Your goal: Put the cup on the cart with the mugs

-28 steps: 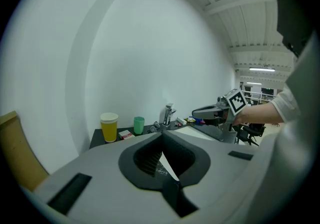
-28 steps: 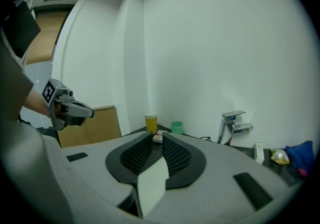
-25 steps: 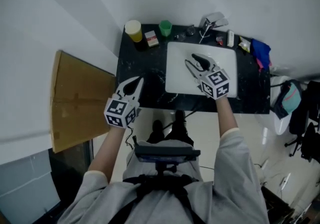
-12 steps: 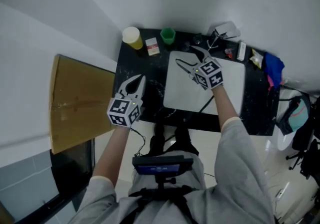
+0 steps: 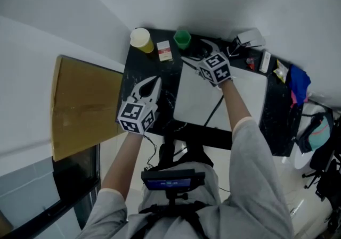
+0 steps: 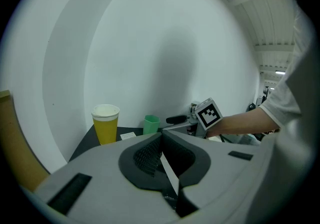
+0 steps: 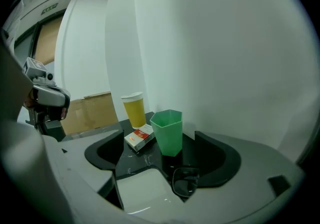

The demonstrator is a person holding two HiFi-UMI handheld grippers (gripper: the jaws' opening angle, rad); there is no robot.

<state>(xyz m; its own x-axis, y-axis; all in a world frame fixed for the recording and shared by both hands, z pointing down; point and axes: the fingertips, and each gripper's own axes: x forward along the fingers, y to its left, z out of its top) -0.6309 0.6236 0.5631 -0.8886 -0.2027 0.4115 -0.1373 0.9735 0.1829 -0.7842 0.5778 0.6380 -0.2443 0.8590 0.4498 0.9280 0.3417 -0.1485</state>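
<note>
A green cup stands upright at the back of the black table, near the wall. My right gripper reaches toward it. Its jaws are opening wide, with the cup just ahead in the gap, and neither pad touches it. The green cup and the right gripper also show in the left gripper view. My left gripper hovers over the table's near-left edge, shut and holding nothing.
A yellow cup and a small box sit left of the green cup. Glasses lie by a white mat. Clutter fills the table's right end. A cardboard box stands to the left.
My right gripper has moved from over the white mat to the back of the table, up to the green cup, and its jaws have spread. The left gripper has barely shifted.
</note>
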